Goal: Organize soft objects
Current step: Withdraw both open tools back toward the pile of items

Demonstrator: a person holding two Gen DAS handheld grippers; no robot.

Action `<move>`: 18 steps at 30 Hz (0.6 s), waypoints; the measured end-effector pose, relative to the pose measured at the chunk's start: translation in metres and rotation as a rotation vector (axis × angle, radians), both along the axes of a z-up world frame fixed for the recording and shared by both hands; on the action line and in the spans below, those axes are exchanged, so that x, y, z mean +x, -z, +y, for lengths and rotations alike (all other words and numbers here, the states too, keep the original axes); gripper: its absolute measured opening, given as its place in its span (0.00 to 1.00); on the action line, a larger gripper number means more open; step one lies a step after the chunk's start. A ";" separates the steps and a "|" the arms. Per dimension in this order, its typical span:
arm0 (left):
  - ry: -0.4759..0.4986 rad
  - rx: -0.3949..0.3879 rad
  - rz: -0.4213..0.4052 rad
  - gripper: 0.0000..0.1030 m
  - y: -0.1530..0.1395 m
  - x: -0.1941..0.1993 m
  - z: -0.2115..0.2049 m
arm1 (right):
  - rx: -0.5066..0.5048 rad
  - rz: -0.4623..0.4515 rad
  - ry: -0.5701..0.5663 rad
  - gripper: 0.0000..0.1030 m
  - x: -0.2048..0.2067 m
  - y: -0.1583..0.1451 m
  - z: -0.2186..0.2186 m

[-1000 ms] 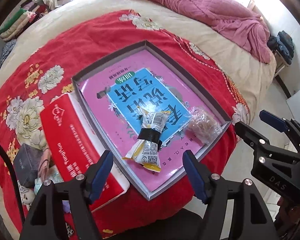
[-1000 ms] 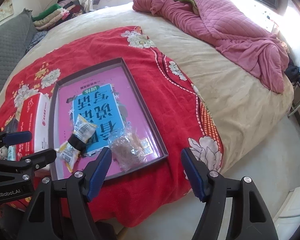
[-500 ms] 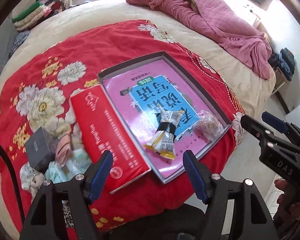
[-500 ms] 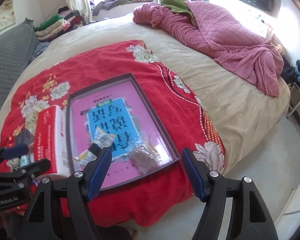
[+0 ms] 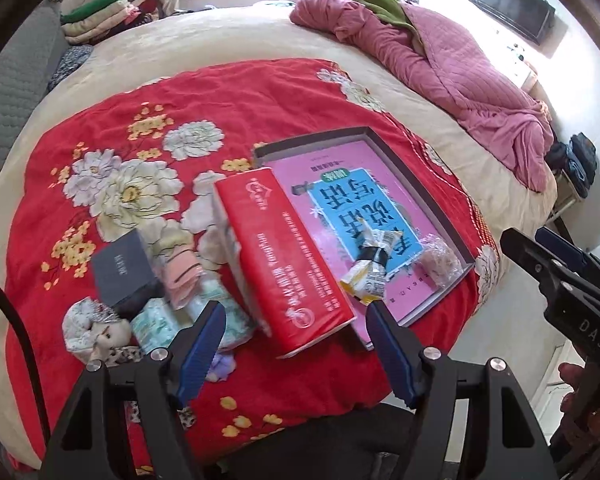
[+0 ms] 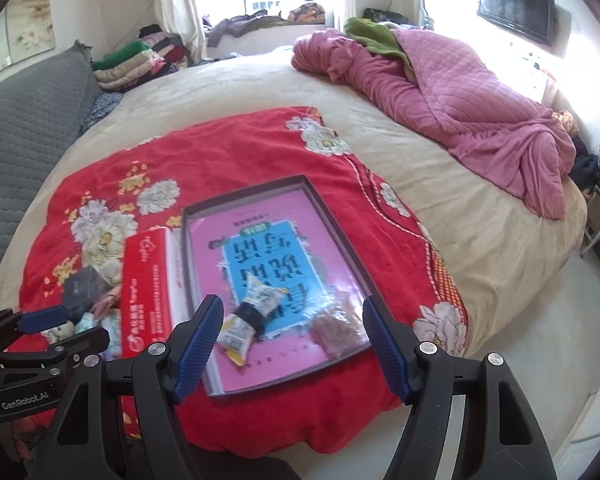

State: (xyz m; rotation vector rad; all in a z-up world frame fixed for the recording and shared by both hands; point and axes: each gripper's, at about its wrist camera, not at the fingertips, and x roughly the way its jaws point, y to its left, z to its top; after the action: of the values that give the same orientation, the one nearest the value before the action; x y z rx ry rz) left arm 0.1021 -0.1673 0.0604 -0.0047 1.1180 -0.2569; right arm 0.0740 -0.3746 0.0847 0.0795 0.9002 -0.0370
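Observation:
A shallow dark box (image 5: 452, 216) with a pink and blue book cover inside lies on a red flowered blanket (image 5: 228, 96). In it lie a yellow-white snack packet (image 5: 370, 272) and a clear bag of small pieces (image 5: 440, 258). A red tissue pack (image 5: 288, 256) leans on the box's left edge. Left of it sit a grey box (image 5: 122, 270), small soft packs (image 5: 188, 280) and a doll (image 5: 104, 330). My left gripper (image 5: 296, 350) is open and empty above the near blanket edge. My right gripper (image 6: 292, 344) is open and empty, above the box (image 6: 340, 232) and packet (image 6: 252, 316).
The blanket lies on a beige bed (image 6: 400, 128) with a pink quilt (image 6: 460, 108) bunched at the far right. Folded clothes (image 6: 136, 62) are stacked far left by the window. The floor (image 6: 540, 340) drops off to the right.
Both grippers have pulled back and up from the box, so more of the bed and room shows. The left view has swung left, bringing the grey box, soft packs and doll into sight.

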 end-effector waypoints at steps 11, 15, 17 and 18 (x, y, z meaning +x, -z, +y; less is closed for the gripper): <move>-0.068 -0.009 -0.029 0.70 -0.009 -0.016 0.045 | -0.002 -0.020 -0.089 0.71 -0.006 -0.008 0.052; -0.092 -0.021 -0.035 0.70 -0.011 -0.020 0.063 | -0.010 -0.019 -0.127 0.71 -0.008 -0.010 0.069; -0.116 -0.023 -0.040 0.70 -0.014 -0.022 0.077 | -0.008 -0.020 -0.147 0.71 -0.008 -0.010 0.078; -0.129 -0.022 -0.044 0.70 -0.016 -0.023 0.086 | -0.011 -0.020 -0.160 0.71 -0.009 -0.010 0.084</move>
State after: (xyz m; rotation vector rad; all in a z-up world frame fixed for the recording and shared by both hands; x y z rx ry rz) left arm 0.0792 -0.0815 0.0760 -0.0904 1.0668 -0.1536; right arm 0.0654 -0.2906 0.0947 -0.0024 0.8842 0.1073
